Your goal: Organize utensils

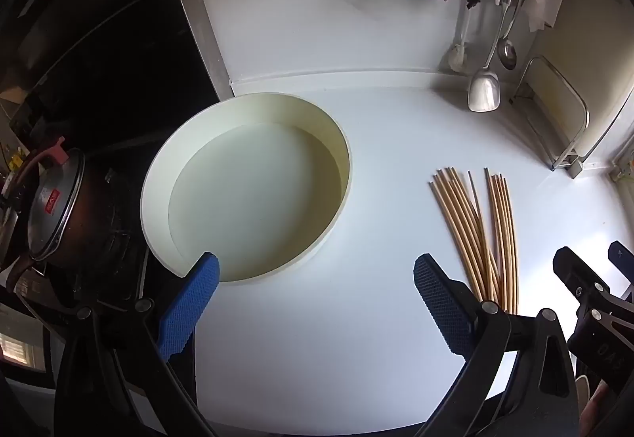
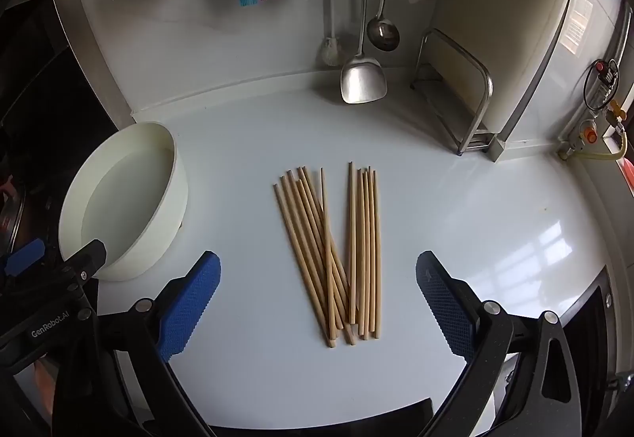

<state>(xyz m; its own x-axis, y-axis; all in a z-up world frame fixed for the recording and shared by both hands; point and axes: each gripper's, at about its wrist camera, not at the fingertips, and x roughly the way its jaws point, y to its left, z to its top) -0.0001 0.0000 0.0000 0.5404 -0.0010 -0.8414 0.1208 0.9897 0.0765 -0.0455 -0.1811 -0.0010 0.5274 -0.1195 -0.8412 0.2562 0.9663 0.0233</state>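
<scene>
The chopsticks [image 2: 335, 254] lie loose on the white bench [image 2: 475, 239], straight ahead of the right gripper [image 2: 317, 302] and framed between its blue pads, though it hangs above them without touching. They form two rough bunches: one fanned and crossing, one nearly parallel, with their near ends overlapping. To the left of that gripper, and directly ahead of the left gripper [image 1: 315, 302], stands a round cream container [image 1: 245, 183], which looks empty. Both grippers have their jaws spread wide apart with nothing between them.

By my reading, the task has hardly begun: no chopstick is gathered or placed in the container, so every stick is left to be collected. Beyond the chopsticks, a metal spatula [image 2: 362, 80] and ladle [image 2: 382, 31] hang against the wall.
</scene>
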